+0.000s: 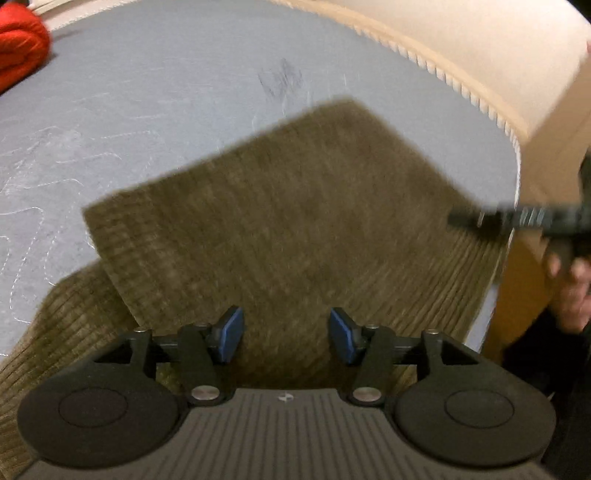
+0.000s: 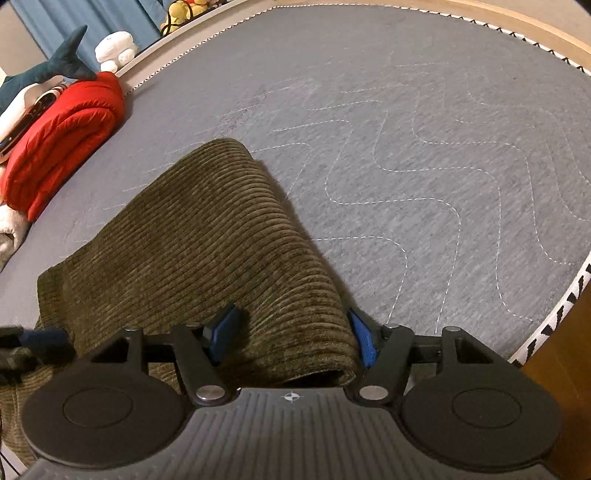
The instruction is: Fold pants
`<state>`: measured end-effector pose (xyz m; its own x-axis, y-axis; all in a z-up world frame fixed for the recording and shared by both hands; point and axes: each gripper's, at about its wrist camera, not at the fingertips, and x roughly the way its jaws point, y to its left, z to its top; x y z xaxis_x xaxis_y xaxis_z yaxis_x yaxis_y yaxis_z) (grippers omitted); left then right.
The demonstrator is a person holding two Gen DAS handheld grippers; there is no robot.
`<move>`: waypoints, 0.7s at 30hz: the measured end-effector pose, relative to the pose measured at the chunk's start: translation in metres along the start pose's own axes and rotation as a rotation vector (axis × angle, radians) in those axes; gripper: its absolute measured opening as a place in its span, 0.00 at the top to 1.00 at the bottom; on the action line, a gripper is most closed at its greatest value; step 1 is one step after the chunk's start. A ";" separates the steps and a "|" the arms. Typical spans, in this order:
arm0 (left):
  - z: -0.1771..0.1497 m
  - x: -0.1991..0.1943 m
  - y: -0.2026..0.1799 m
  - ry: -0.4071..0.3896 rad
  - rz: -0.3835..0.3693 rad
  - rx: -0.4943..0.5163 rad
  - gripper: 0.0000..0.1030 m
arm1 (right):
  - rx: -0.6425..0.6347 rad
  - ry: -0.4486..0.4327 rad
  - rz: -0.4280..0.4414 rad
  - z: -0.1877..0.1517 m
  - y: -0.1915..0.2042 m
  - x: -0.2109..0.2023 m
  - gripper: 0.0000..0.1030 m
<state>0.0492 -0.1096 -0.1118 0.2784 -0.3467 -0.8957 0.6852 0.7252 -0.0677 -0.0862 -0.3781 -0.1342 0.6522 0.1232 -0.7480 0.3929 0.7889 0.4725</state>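
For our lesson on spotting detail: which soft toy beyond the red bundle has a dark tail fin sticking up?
The shark, dark blue-green with a white belly, unlike the all-white toy and yellow toy beside it.

Bare mattress beyond the pants; red bundle blocks one edge

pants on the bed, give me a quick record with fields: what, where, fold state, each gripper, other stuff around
item: olive corduroy pants
surface: grey quilted mattress
fold state: folded over, rounded fold edge toward the far end in the right wrist view
left gripper: open above the pants, nothing between the pads
right gripper: open, jaws straddle the near edge of the fold; grip unclear
other: red folded blanket, shark plush, white plush
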 end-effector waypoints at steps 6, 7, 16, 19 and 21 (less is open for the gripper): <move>0.003 -0.014 -0.006 -0.090 0.023 -0.007 0.23 | -0.053 -0.038 0.000 -0.003 0.007 -0.008 0.63; 0.005 -0.020 -0.006 -0.121 0.027 -0.017 0.22 | -0.064 -0.051 0.007 -0.004 0.009 -0.011 0.65; 0.019 -0.067 0.011 -0.346 -0.193 -0.254 0.09 | -0.617 -0.426 0.056 -0.058 0.106 -0.069 0.72; 0.020 -0.079 0.022 -0.397 -0.319 -0.335 0.09 | -0.810 -0.498 0.122 -0.091 0.141 -0.078 0.72; 0.021 -0.083 0.024 -0.397 -0.356 -0.344 0.01 | -0.904 -0.524 0.146 -0.109 0.157 -0.081 0.73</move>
<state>0.0566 -0.0760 -0.0302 0.3468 -0.7482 -0.5657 0.5446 0.6516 -0.5279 -0.1483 -0.1985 -0.0504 0.9375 0.1476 -0.3151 -0.2005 0.9693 -0.1426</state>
